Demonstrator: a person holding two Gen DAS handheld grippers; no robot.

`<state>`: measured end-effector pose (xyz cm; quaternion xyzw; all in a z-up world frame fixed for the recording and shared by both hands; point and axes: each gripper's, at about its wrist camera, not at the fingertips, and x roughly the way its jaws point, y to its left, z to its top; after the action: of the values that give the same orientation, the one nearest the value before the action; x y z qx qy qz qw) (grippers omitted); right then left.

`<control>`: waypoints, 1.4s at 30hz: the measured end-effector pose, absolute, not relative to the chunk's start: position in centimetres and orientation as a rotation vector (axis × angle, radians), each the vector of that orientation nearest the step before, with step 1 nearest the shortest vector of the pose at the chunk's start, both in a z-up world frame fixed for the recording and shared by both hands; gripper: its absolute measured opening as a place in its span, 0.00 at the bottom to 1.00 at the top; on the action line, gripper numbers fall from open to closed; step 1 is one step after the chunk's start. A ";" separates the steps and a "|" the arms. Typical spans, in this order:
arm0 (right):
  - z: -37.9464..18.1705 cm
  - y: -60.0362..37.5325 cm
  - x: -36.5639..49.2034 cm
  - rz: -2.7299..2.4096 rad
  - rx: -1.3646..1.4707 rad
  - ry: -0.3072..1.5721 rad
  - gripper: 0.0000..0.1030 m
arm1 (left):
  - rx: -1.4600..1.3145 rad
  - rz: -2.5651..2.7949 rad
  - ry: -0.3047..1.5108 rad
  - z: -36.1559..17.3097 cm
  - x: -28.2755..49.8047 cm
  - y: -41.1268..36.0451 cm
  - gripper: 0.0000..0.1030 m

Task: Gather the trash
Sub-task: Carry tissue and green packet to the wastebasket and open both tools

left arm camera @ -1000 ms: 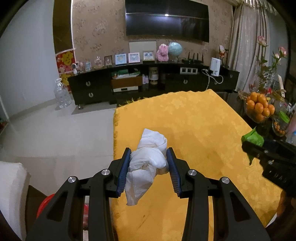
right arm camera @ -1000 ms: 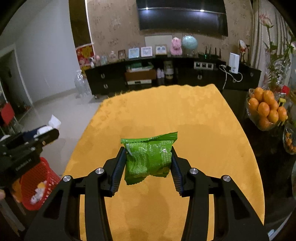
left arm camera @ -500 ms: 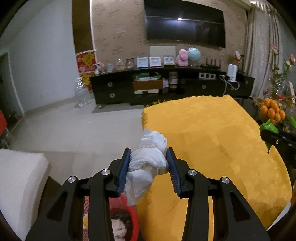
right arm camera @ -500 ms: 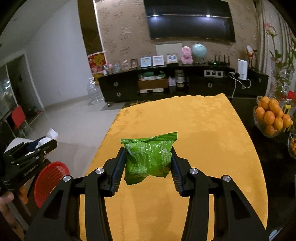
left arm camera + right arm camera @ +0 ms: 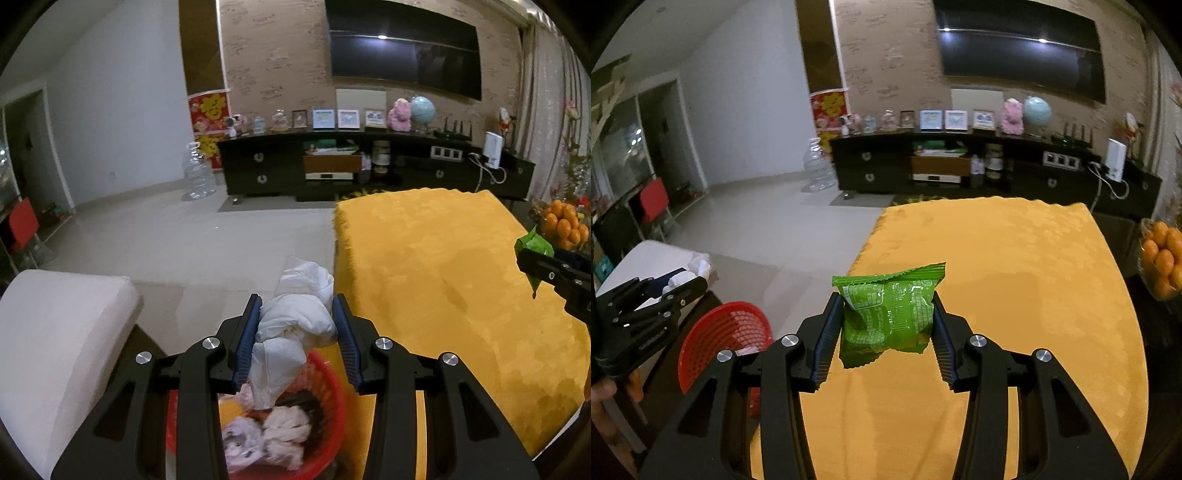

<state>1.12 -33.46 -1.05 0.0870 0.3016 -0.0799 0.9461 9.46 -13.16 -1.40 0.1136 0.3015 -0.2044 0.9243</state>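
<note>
**Two bits of trash being carried, basket right under the left one**

A crumpled white tissue wad (image 5: pixel 295 325) is being pinched by the left hand-held gripper (image 5: pixel 295 332), long axis running roughly top to bottom btwn the pads, loose tail dangling down. The red basket (image 5: pixel 325 373) is sitting directly below/just ahead of it on the floor beside the worktop (image 5: pixel 443 266), w/ some tissue already lying inside. So prob only a release is being called for there, imo.

A green snack wrapper (image 5: pixel 890 314) is being clamped flat by the right hand-held gripper (image 5: pixel 886 325), hanging over the yellow worktop, well apart from the basket, which is lying off to its lower left. Left hand is def nearer.

Count: 2 grippers, 1 tissue wad, 1 wrapper, 1 basket.
</note>
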 end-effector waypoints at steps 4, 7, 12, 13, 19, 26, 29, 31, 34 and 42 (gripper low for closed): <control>-1.1 -31.5 2.0 -0.122 0.153 0.622 0.43 | 0.224 -0.384 0.635 -1.9 10.1 -10.8 0.37; -1.3 -29.8 2.9 -0.085 0.133 0.634 0.43 | 0.220 -0.366 0.650 -2.3 10.6 -9.8 0.37; -1.9 -26.9 4.4 -0.019 0.109 0.657 0.43 | 0.211 -0.332 0.679 -3.0 11.5 -8.1 0.37; -2.0 -26.6 4.8 -0.008 0.107 0.660 0.43 | 0.208 -0.326 0.682 -3.1 11.5 -7.7 0.37; -2.9 -24.5 6.5 0.048 0.105 0.693 0.43 | 0.200 -0.294 0.711 -3.9 12.0 -5.9 0.37; -3.9 -22.7 8.1 0.092 0.109 0.730 0.43 | 0.208 -0.269 0.734 -4.7 12.3 -4.6 0.37; -4.3 -21.9 9.0 0.111 0.102 0.743 0.43 | 0.208 -0.256 0.764 -5.7 12.7 -4.1 0.37; -4.8 -21.2 9.4 0.130 0.098 0.755 0.43 | 0.207 -0.249 0.787 -6.4 13.0 -3.8 0.37; -5.5 -20.6 10.2 0.151 0.097 0.777 0.43 | 0.213 -0.238 0.812 -7.2 13.3 -3.5 0.37; -7.7 -19.3 11.5 0.228 0.102 0.835 0.45 | 0.195 -0.240 0.869 -8.5 14.0 -2.8 0.44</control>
<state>11.47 -19.25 -7.70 0.0493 0.4043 0.1103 0.9066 14.02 -2.81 -8.54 0.0941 0.4191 -0.1158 0.8956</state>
